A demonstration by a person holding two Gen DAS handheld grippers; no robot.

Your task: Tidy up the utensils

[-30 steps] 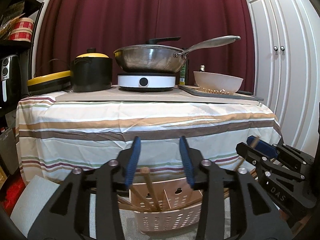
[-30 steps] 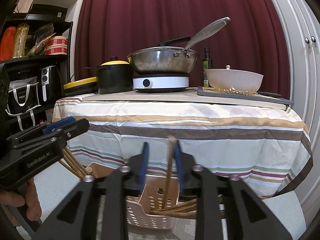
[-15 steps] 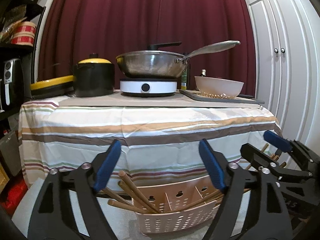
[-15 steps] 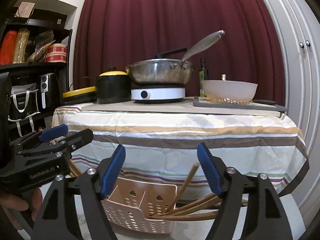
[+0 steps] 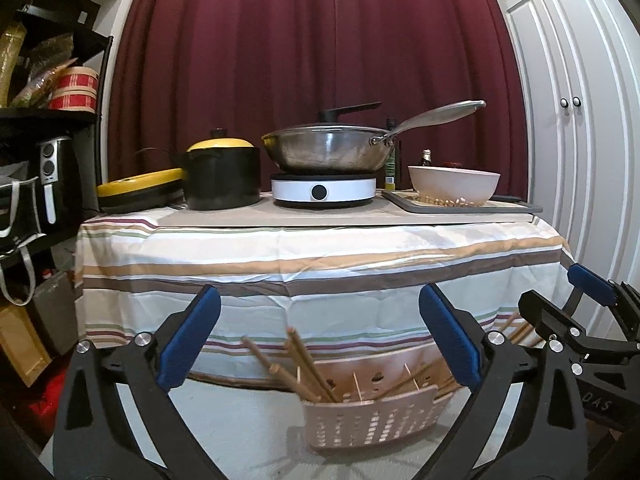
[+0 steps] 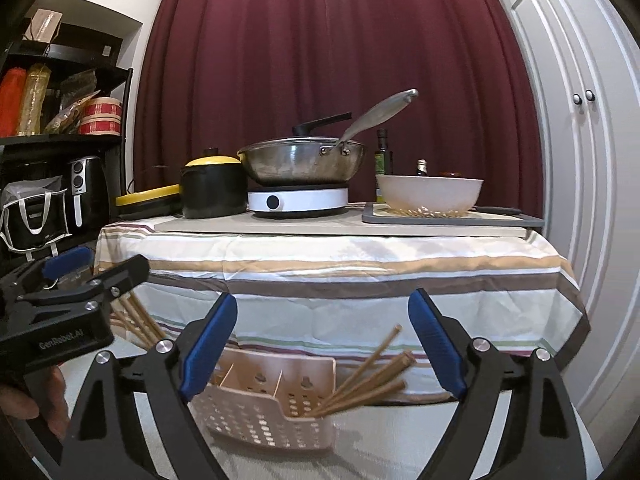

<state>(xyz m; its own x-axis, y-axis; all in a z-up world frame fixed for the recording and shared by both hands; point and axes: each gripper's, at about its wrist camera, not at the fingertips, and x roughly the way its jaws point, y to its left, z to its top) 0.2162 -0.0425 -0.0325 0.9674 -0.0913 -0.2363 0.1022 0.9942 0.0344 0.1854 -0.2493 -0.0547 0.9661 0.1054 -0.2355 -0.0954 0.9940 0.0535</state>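
A pinkish perforated basket (image 5: pixel 372 420) with dividers sits on a pale surface below both grippers. Wooden chopsticks (image 5: pixel 304 364) lean out of its left end compartment. In the right wrist view more chopsticks (image 6: pixel 372 376) slant out of the right end of the basket (image 6: pixel 264 412). My left gripper (image 5: pixel 319 300) hangs above and short of the basket, its jaws opening wide with nothing between the blue pads. My right gripper (image 6: pixel 323 300) does the same over the right end, also empty. Each gripper shows from the side in the other's view: right gripper (image 5: pixel 552 286), left gripper (image 6: pixel 108 264).
Behind the basket stands a table under a striped cloth (image 5: pixel 320 264). It carries a steel pan (image 5: pixel 328 152) on a white hob, a black pot with a yellow lid (image 5: pixel 222 176) and a white bowl (image 5: pixel 454 184) on a grey tray. Black shelves (image 5: pixel 44 152) stand left, white cupboard doors (image 5: pixel 580 140) right.
Both grippers were shut on chopsticks over the basket. Their jaws have opened wide, the chopsticks have dropped into the end compartments, and both grippers have drawn back and up.
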